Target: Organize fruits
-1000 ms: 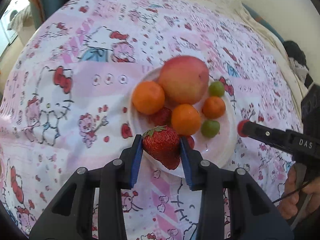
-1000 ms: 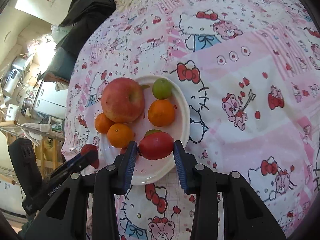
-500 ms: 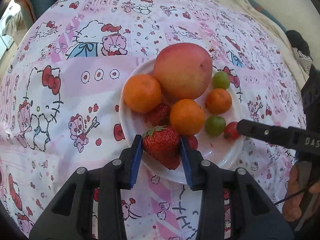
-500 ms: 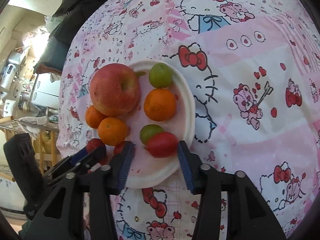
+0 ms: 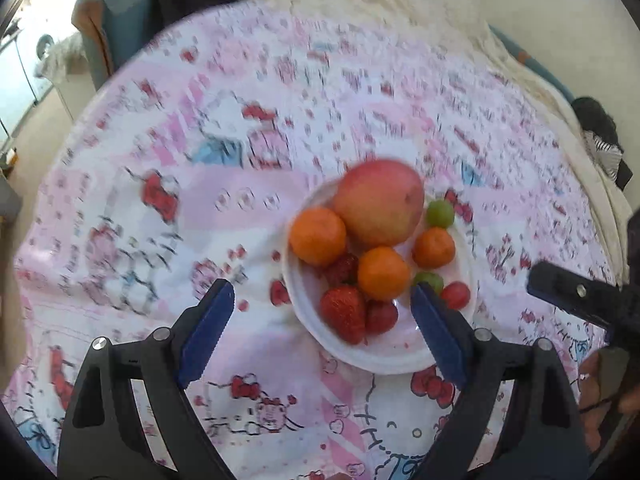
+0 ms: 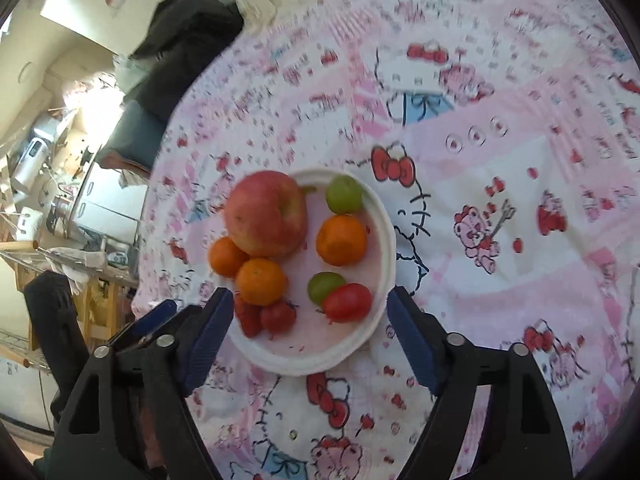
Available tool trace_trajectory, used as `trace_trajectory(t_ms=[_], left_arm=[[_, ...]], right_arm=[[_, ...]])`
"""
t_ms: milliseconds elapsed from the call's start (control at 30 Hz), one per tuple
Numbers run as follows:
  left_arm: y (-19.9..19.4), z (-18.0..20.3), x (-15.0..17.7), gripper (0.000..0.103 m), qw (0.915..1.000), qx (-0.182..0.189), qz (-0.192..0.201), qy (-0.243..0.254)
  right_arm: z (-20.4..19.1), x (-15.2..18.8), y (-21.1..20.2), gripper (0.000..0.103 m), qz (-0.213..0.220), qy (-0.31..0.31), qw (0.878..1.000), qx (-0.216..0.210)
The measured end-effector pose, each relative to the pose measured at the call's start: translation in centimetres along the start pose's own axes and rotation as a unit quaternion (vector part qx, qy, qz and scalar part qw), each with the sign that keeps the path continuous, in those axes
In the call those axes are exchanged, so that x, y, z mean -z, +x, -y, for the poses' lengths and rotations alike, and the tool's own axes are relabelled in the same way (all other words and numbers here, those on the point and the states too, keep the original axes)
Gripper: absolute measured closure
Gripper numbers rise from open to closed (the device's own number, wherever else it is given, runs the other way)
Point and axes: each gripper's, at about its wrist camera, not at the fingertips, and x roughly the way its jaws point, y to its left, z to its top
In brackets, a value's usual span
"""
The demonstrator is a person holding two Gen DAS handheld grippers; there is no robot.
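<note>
Left tongs (image 5: pixel 322 326) opening, nothing pinched; the strawberry (image 5: pixel 343 313) lies loose between the blades, on the plate (image 5: pixel 384 364). Right tongs (image 6: pixel 308 338) opening too, empty; red tomato (image 6: pixel 347 302) just ahead, also on the plate. Beyond: apple (image 6: pixel 266 213), oranges, green fruits, all plated. Desk cloth (image 6: pixel 500 208) around shows no stray fruit. Gathering looks essentially complete.

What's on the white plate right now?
On the plate: an apple, three oranges, two green grapes, strawberries and a red tomato. Whatever lies under the apple is hidden.
</note>
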Motion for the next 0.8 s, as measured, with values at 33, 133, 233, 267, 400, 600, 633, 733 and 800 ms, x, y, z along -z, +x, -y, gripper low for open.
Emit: trace_trajectory(t_ms=[33, 133, 233, 267, 400, 600, 633, 733, 800], left_arm=[[-0.4, 0.0, -0.1, 0.015, 1.0000, -0.002, 0.006, -0.001], [-2.4, -0.2, 0.0, 0.015, 0.9994, -0.008, 0.033, -0.009], [-4.0, 0.0, 0.7, 0.015, 0.9992, 0.000, 0.037, -0.012], [-4.4, 0.1, 0.9, 0.015, 0.9995, 0.006, 0.030, -0.012], [-6.9, 0.0, 2.7, 0.015, 0.9995, 0.005, 0.029, -0.004], [-9.8, -0.4, 5.9, 0.002, 0.9986, -0.013, 0.049, 0.018], [-10.3, -0.4, 6.3, 0.000, 0.9977, -0.022, 0.060, 0.025], [-11.5, -0.3, 6.8, 0.000, 0.9937, -0.046, 0.094, 0.042], [-12.3, -0.4, 7.0, 0.000, 0.9900, -0.047, 0.124, 0.048]], right_arm=[[-0.6, 0.2, -0.9, 0.017, 0.010, -0.011, 1.000, 0.008], [-1.8, 1.0, -3.2, 0.005, 0.037, -0.025, 0.999, 0.026], [-2.3, 2.1, -4.9, 0.004, 0.049, -0.018, 0.999, 0.016], [-2.5, 2.6, -5.4, 0.004, 0.050, -0.020, 0.998, 0.018], [-3.0, 5.5, -7.2, 0.004, 0.073, -0.028, 0.996, 0.045], [-5.0, 10.5, -9.5, 0.002, 0.164, -0.101, 0.973, 0.130], [-5.1, 10.9, -9.7, 0.002, 0.170, -0.104, 0.970, 0.135], [-5.1, 11.1, -9.5, 0.002, 0.176, -0.104, 0.969, 0.137], [-5.3, 11.0, -9.3, 0.002, 0.183, -0.113, 0.965, 0.147]])
